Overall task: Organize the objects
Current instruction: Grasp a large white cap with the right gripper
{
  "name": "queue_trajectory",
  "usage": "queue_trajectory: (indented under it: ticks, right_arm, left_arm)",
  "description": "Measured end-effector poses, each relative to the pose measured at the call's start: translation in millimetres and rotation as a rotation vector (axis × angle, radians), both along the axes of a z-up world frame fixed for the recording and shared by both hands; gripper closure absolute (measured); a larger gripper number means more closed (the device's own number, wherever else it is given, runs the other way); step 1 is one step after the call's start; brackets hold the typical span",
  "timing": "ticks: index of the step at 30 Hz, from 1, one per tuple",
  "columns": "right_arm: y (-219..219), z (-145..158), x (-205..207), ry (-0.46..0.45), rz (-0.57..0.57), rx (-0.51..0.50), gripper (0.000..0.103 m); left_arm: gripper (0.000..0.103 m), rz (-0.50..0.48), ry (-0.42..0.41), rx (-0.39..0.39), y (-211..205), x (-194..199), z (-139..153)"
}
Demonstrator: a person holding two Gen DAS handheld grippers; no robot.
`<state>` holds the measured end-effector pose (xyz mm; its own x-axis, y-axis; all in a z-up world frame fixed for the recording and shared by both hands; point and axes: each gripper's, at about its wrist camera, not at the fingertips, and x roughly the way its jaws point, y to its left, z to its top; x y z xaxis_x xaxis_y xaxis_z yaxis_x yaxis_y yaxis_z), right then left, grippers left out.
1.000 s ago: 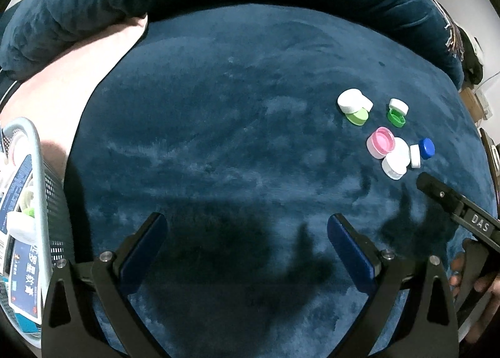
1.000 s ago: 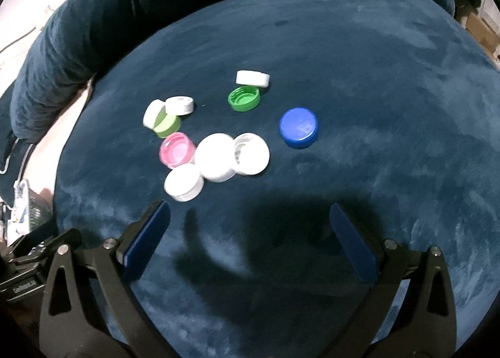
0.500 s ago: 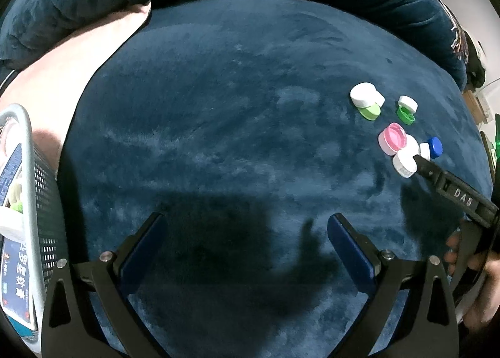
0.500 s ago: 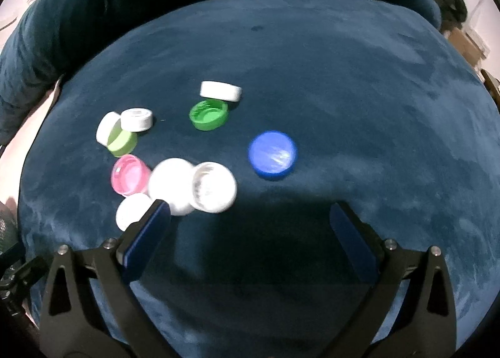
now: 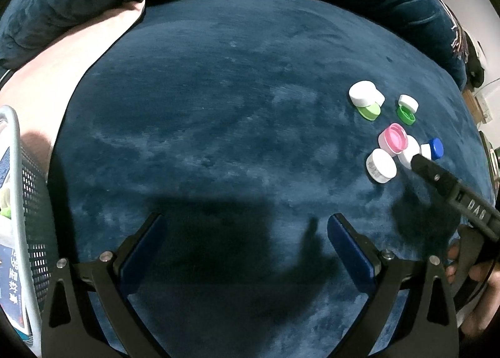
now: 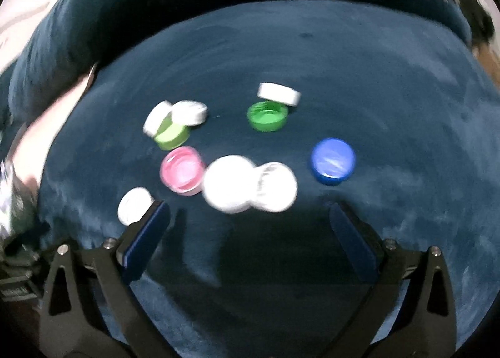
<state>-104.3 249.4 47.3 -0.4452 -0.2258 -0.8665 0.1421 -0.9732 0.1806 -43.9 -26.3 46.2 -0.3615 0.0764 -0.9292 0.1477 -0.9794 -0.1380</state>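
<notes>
The right gripper (image 5: 450,189) bears white letters — "DAS" — seen upside down.

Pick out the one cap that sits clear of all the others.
The blue cap. It lies alone on the cushion; every other cap touches or overlaps a neighbour, or sits close beside one.

Loose bottle caps (image 6: 231,183) clustered on blue cushion (image 6: 375,77).

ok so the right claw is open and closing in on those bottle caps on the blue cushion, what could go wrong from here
Two risks, judging from the views:
1. The large white cap and the open white cap touch, with the pink cap alongside; the right claw may catch two or knock neighbours.
2. The small white cap sits right by the claw's left finger and could be pushed away across the plush cushion.
</notes>
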Motion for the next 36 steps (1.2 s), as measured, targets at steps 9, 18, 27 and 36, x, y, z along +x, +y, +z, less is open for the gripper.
queue_trajectory:
  ticks: [9,18,27,36]
  right_arm:
    - [18.2,0.5,1.8,0.003,-0.062,-0.125,0.016]
    - [16.4,1.7,5.4,-0.015,-0.044,-0.137,0.071]
    - [13.6,8.8,17.0,-0.040,-0.039,-0.092,0.071]
    - [18.2,6.2,15.8,-0.041,-0.072,-0.053,0.071]
  left_arm:
    - [0.000,-0.009,-0.007,0.000,7.1,-4.7,-2.7]
    - [0.000,-0.002,-0.004,0.010,8.5,-2.8,-3.0]
    - [0.001,-0.101,0.085,-0.025,42.9,-10.5,7.3]
    - [0.008,-0.222,0.163,-0.018,94.6,-36.1,1.1]
